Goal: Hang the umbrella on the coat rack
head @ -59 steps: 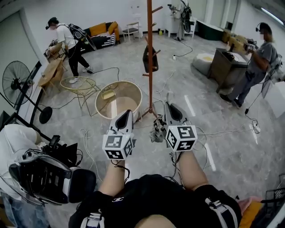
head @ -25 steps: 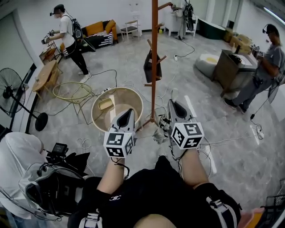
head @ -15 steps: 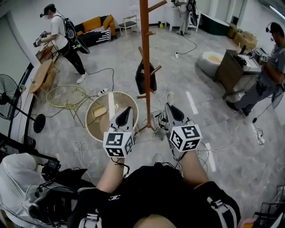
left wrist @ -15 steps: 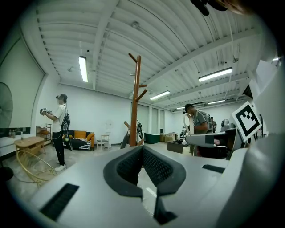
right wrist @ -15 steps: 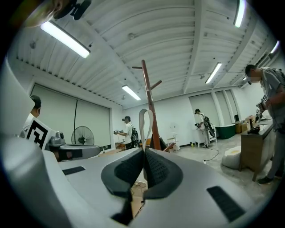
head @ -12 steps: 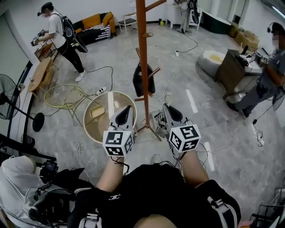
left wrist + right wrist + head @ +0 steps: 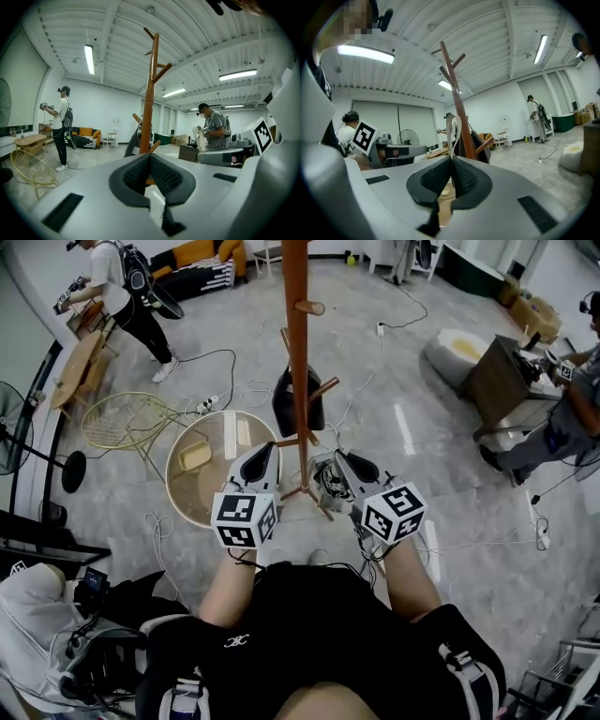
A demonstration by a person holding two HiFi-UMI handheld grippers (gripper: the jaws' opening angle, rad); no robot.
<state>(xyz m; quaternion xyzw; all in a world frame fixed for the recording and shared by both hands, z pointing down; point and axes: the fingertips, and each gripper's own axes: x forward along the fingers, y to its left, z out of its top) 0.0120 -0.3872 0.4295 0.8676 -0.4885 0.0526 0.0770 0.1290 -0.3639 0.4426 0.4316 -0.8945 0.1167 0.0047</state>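
The brown wooden coat rack (image 7: 296, 362) stands right in front of me, its pole rising between my two grippers. A black bag (image 7: 298, 405) hangs from one of its lower pegs. My right gripper (image 7: 339, 460) is shut on the pale strap loop (image 7: 453, 131) of a folded grey patterned umbrella (image 7: 328, 487), which dangles under it just right of the pole's base. In the right gripper view the rack (image 7: 457, 105) rises directly behind the loop. My left gripper (image 7: 265, 454) is shut with nothing in it, just left of the pole; its view shows the rack (image 7: 149, 93) dead ahead.
A round glass-top table (image 7: 187, 486) stands to the rack's left, with a yellow wire chair (image 7: 127, 423) beyond it. Cables trail over the floor around the rack's feet. A dark cabinet (image 7: 497, 381) and a person (image 7: 572, 418) are at right; another person (image 7: 117, 287) is at far left.
I have walked up to the coat rack with both grippers held out. The pole has come much nearer and now stands between the grippers. Both jaws stay shut.
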